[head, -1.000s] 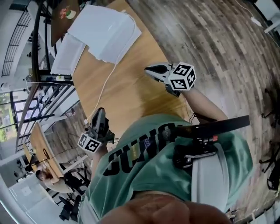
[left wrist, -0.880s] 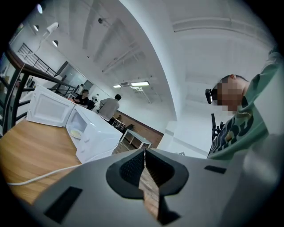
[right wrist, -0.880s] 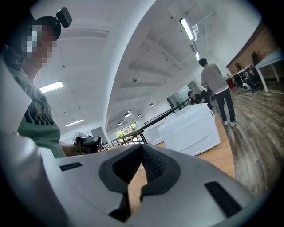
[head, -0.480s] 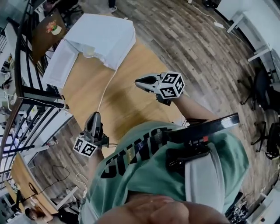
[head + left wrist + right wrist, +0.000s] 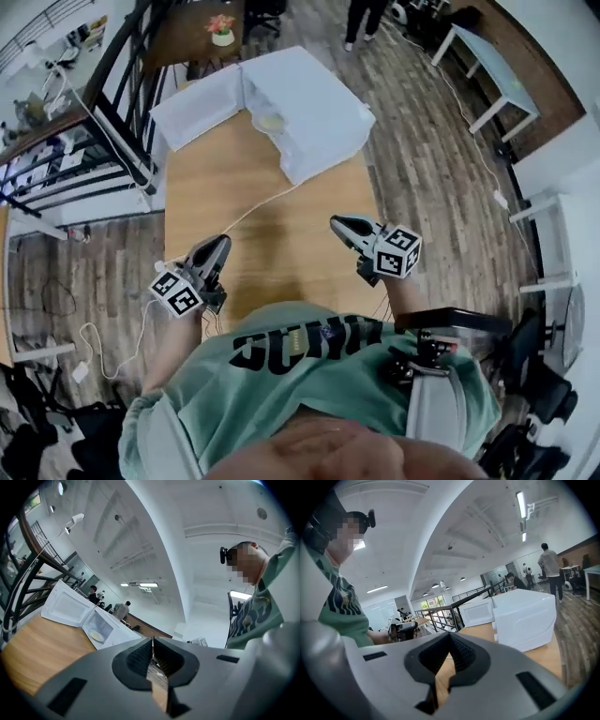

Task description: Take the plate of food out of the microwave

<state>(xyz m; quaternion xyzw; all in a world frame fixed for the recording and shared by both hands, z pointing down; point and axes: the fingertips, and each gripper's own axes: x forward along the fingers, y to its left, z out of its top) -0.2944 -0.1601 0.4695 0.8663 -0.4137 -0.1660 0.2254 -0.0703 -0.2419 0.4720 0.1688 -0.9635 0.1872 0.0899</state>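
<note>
The white microwave point(image 5: 314, 112) stands at the far end of the wooden table point(image 5: 262, 234), its door point(image 5: 197, 105) swung open to the left. Inside lies the plate of food point(image 5: 270, 122), also seen in the left gripper view as the plate point(image 5: 97, 636) in the open cavity. My left gripper point(image 5: 221, 241) is over the table's near left edge, shut and holding nothing. My right gripper point(image 5: 336, 222) is over the near right edge, also shut and holding nothing. Both are far short of the microwave point(image 5: 525, 616). In their own views the left gripper point(image 5: 152, 641) and right gripper point(image 5: 450, 637) show jaws pressed together.
A white cable point(image 5: 253, 208) runs from the microwave across the table and off its left edge. A black railing point(image 5: 131, 66) stands along the left. A flower pot point(image 5: 222, 28) sits on a dark table behind. A light table point(image 5: 487, 75) is far right. People stand in the background.
The head view has swung round, so the microwave now lies straight ahead at the top centre with its cavity showing. Both grippers stay shut over the near table edge.
</note>
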